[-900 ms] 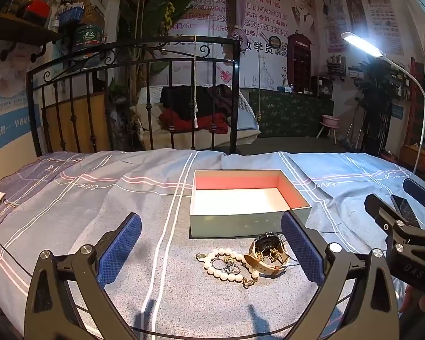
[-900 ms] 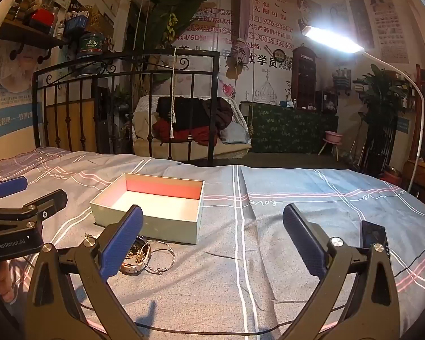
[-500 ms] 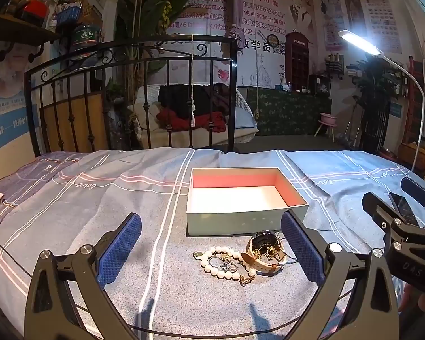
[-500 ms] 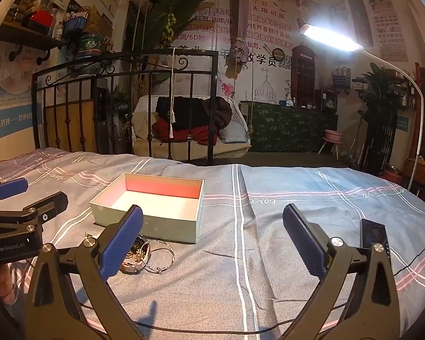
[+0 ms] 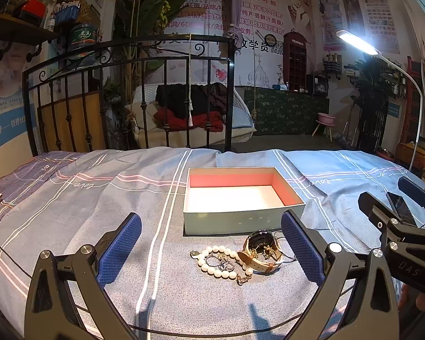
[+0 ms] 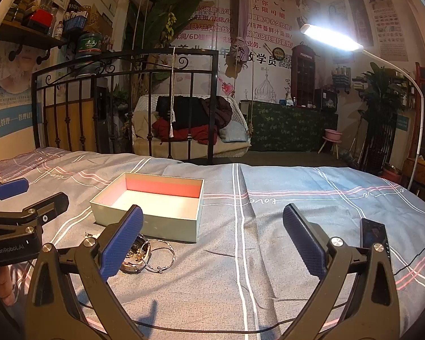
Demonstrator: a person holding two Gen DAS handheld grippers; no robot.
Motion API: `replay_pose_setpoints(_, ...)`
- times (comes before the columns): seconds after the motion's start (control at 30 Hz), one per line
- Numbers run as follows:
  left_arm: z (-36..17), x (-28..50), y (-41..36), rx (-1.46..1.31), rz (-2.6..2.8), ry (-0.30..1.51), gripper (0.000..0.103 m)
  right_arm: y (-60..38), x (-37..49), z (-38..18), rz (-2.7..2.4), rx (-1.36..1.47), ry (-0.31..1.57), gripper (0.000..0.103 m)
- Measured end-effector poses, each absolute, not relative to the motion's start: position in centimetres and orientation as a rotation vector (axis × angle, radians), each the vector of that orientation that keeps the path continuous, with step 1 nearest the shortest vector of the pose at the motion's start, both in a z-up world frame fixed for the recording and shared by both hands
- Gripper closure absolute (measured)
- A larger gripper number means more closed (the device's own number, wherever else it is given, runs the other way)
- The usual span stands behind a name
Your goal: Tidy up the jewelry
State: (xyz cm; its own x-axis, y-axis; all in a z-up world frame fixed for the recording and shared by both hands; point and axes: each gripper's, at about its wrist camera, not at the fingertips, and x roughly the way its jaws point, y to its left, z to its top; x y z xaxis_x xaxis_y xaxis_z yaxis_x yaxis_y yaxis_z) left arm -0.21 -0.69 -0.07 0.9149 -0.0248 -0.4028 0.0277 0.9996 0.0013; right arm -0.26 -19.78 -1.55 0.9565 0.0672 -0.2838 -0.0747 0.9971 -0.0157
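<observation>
An open pale-green box (image 5: 240, 221) with a pink and white inside sits empty on the bed; it also shows in the right wrist view (image 6: 147, 221). In front of it lies a jewelry pile: a white pearl bracelet (image 5: 218, 263), small rings (image 5: 221, 263), a watch with a tan strap (image 5: 262, 252) and a thin silver bangle (image 6: 161, 257). My left gripper (image 5: 211, 252) is open and empty, with the pile between its blue pads, nearer the right one. My right gripper (image 6: 212, 243) is open and empty, right of the pile, its left pad (image 6: 121, 243) over the watch (image 6: 136, 255).
The bed has a blue-grey striped sheet (image 5: 70, 212) and a black iron headboard (image 5: 127, 90). A dark phone (image 6: 374, 235) lies on the sheet at the right. A lit floor lamp (image 6: 331, 39) stands beyond the bed's right side.
The left wrist view has shifted slightly, so the box and jewelry sit a little left and nearer. Both grippers stay open; nothing was picked up.
</observation>
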Motion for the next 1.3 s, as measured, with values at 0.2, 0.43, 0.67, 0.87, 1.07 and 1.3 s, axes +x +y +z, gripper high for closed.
replay_pose_setpoints(0.2, -0.35, -0.24, -0.64, 0.007, -0.034, 0.417, 0.006, -19.80, -0.39, -1.54, 0.071, -0.028, 0.287, 0.006)
replay_pose_setpoints(0.43, -0.41, -0.32, -0.42, -0.006, -0.025, 0.406, 0.006, -19.81, -0.48, -1.52, 0.072, -0.029, 0.288, 0.005)
replay_pose_setpoints(0.67, -0.40, -0.24, -0.23, -0.025, -0.031, 0.418, 0.006, -19.82, -0.46, -1.54, 0.072, -0.029, 0.289, 0.005)
replay_pose_setpoints(0.87, -0.50, -0.31, -0.41, -0.015, -0.038, 0.416, 0.006, -19.77, -0.45, -1.59, 0.073, -0.030, 0.290, 0.005)
replay_pose_setpoints(1.07, -0.50, -0.42, -0.33, -0.022, -0.040, 0.421, 0.006, -19.58, -0.62, -1.76, 0.072, -0.030, 0.291, 0.005)
replay_pose_setpoints(1.3, -0.41, -0.52, -0.11, -0.025, -0.039, 0.421, 0.006, -19.45, -0.52, -1.86, 0.073, -0.032, 0.294, 0.005)
